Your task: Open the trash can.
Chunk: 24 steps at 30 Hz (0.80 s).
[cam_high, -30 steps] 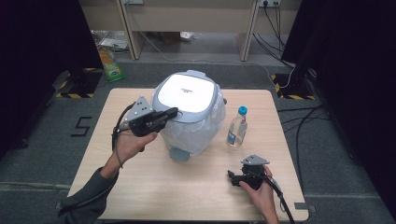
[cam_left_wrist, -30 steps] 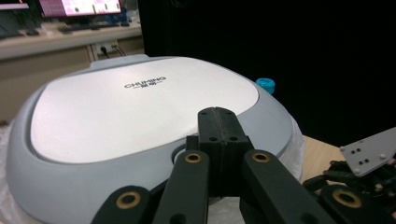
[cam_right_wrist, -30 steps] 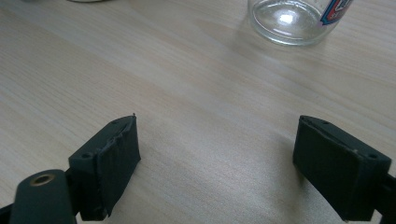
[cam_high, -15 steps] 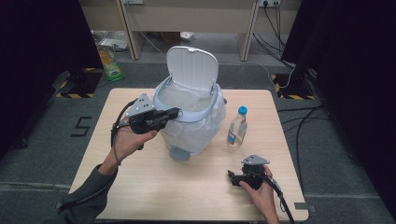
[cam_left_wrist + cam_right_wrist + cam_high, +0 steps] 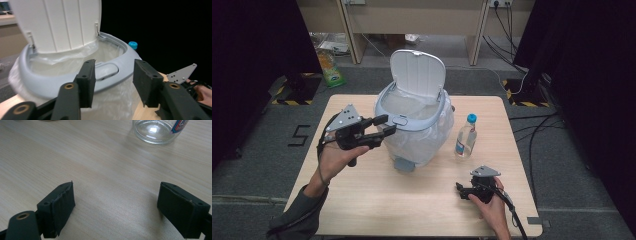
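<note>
A pale grey bin with a clear plastic liner stands mid-table, its white lid raised upright at the back. My left gripper hovers just off the bin's front-left rim. Its jaws have just been opening and nothing is between them. In the left gripper view the left gripper points at the rim's push latch, which lies beyond the pads. A clear bottle with a blue cap stands right of the bin. My right gripper rests open on the table near the front right, and the bottle's base lies ahead of the right gripper.
The wooden table has bare room in front of the bin and along its left side. On the floor behind lie a green packet and cables at the right. Dark curtains flank both sides.
The bin lid went from shut flat to standing upright. My left gripper drew back from the rim toward the left and its jaws opened. The right hand kept still.
</note>
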{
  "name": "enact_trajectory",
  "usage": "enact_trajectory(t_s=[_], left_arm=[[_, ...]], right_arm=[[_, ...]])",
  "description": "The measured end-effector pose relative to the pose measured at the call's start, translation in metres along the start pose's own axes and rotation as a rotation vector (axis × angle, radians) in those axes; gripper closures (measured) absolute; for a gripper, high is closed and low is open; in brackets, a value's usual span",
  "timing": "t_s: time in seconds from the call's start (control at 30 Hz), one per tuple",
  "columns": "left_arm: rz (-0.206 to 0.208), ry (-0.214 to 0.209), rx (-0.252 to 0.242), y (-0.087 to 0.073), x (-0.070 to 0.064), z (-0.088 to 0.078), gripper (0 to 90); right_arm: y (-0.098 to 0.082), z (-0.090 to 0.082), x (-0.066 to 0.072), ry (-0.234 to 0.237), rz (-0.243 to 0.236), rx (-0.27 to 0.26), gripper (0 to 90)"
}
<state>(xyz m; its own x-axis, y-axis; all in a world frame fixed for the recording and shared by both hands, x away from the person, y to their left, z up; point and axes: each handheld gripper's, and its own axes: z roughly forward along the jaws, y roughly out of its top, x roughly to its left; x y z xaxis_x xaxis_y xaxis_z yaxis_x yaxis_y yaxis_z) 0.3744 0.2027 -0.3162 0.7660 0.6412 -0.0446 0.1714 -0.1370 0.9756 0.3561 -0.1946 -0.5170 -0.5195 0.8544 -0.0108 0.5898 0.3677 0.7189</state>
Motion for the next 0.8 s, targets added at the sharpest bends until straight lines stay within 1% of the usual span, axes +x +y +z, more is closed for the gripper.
enact_trajectory(t_s=[0.1,0.23,0.3,0.37,0.43,0.47,0.5,0.53,0.63,0.8], left_arm=[[-0.036,0.018,0.005,-0.010,0.004,-0.009,43.2],[-0.052,0.030,0.016,-0.024,0.008,-0.018,37.9],[-0.060,0.040,0.026,-0.031,0.011,-0.020,33.4],[-0.069,0.059,0.037,-0.039,0.013,-0.021,25.8],[-0.081,0.066,0.046,-0.045,0.014,-0.022,21.8],[-0.109,0.068,0.062,-0.051,0.016,-0.021,17.8],[-0.114,0.065,0.064,-0.054,0.017,-0.022,14.3],[-0.104,0.064,0.069,-0.059,0.018,-0.022,15.2],[-0.094,0.067,0.073,-0.069,0.019,-0.021,14.2],[-0.098,0.078,0.092,-0.094,0.025,-0.016,14.3]], right_arm=[[0.000,0.000,0.000,0.000,0.000,0.000,14.7],[0.000,0.000,0.000,0.001,0.003,0.002,14.6],[0.000,0.000,0.000,0.000,-0.002,-0.001,14.6],[0.000,0.000,0.000,0.000,-0.002,0.000,14.6],[0.000,0.000,0.000,0.000,-0.001,0.000,14.6],[0.000,0.000,0.000,0.000,-0.002,-0.001,14.6],[0.000,0.000,0.000,0.000,-0.001,0.000,14.6],[0.000,0.000,0.000,0.000,-0.002,-0.001,14.6],[0.000,0.000,0.000,0.000,0.000,0.000,14.6],[0.000,0.000,0.000,0.000,-0.002,-0.001,14.6]])
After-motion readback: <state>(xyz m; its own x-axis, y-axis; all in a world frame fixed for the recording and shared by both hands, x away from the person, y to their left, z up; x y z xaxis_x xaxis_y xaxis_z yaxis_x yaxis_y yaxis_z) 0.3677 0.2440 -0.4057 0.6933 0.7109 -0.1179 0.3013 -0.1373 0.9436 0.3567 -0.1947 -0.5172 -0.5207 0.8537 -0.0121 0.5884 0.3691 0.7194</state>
